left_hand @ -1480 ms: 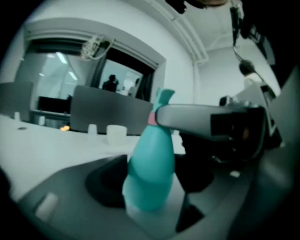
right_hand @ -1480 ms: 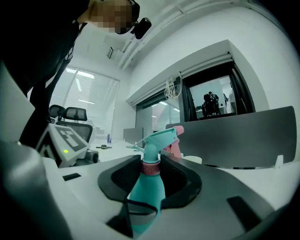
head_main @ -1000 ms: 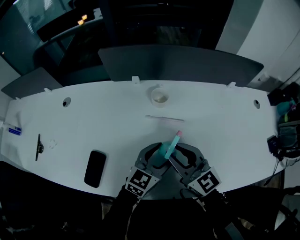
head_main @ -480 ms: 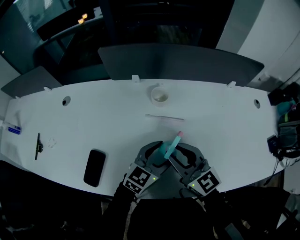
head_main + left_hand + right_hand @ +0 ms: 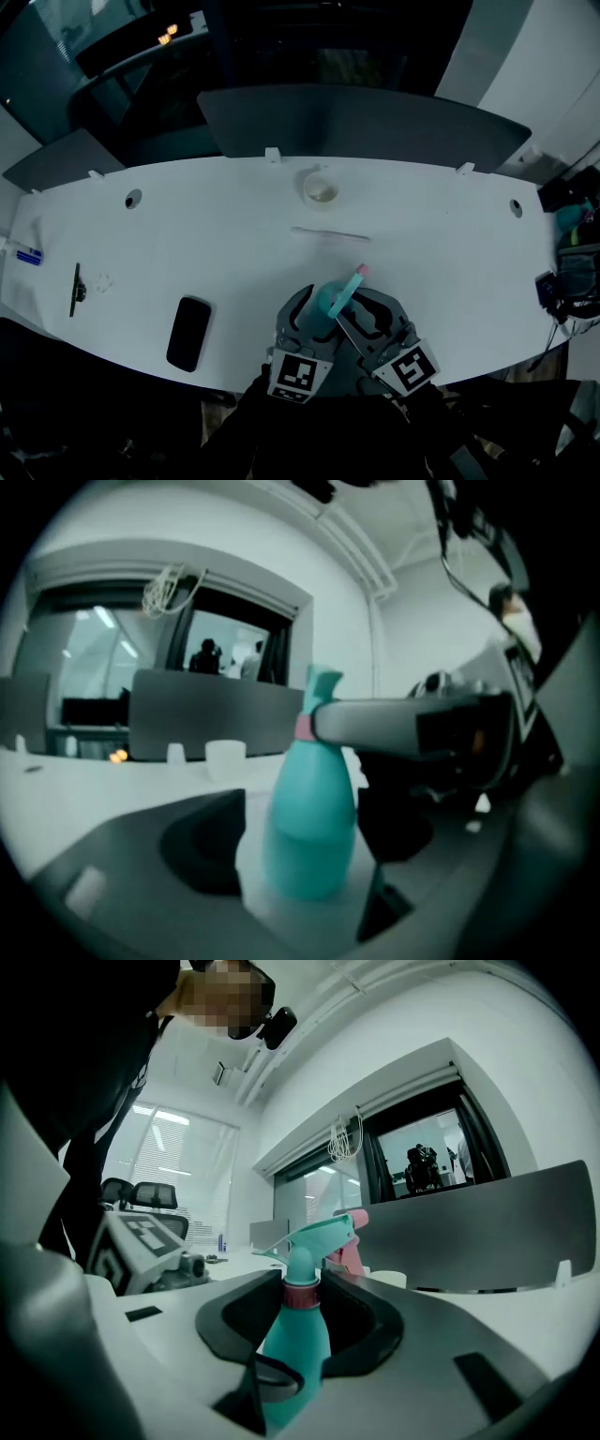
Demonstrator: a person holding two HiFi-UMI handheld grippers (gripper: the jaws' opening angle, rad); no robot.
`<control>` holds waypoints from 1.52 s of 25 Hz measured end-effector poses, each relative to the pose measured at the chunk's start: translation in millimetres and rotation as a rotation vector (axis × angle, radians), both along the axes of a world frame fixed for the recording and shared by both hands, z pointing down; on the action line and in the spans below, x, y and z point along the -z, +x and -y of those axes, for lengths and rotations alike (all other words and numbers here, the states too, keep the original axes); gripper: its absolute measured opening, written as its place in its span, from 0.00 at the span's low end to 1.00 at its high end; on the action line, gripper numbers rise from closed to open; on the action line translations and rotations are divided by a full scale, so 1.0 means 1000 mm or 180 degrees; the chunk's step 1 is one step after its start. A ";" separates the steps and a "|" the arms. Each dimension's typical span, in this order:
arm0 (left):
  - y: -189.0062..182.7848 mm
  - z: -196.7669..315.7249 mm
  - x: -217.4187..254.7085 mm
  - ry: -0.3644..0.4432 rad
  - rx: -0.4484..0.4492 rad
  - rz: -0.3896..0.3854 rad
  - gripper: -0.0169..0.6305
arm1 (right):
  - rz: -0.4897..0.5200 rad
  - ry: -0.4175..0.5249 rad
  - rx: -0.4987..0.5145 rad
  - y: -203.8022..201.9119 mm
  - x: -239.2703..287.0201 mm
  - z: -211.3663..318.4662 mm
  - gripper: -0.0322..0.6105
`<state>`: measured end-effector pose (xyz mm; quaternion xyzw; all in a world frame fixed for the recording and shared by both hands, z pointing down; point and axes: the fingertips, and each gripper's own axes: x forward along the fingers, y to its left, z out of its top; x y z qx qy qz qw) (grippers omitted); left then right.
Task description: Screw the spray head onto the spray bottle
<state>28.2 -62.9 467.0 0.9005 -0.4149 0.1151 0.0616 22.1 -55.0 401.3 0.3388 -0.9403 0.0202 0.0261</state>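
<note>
Though the spray head (image 5: pixel 314 1232) already sits on the spray bottle (image 5: pixel 309 827), at the table (image 5: pixel 216 244) near edge, I judge tightening unfinished. The right gripper (image 5: pixel 302 1294) clamps the spray head, and the left gripper (image 5: pixel 312 309) jaws, just opened, loosely flank the spray bottle.

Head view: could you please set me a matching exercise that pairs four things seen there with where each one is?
Things:
1. teal plastic spray bottle
2. flat black rectangular phone
3. small white round cup
4. thin pale stick

Places:
A. far side of the white table, centre
B. near edge, left of centre
C. lying flat mid-table
D. near edge, centre

Pairs: 1-D, 2-B, 3-A, 4-C
</note>
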 end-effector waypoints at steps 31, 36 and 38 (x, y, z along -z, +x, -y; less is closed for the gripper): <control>0.005 -0.003 -0.011 -0.0141 -0.0515 -0.0012 0.57 | 0.0007 -0.0011 -0.0028 0.006 -0.001 0.001 0.26; 0.010 -0.003 -0.009 -0.0234 -0.1060 -0.0056 0.51 | 0.0054 0.0014 -0.0019 0.009 0.000 0.003 0.26; 0.009 -0.003 -0.008 -0.0130 -0.0571 -0.0114 0.51 | 0.0038 0.0014 -0.0064 0.009 0.000 0.003 0.26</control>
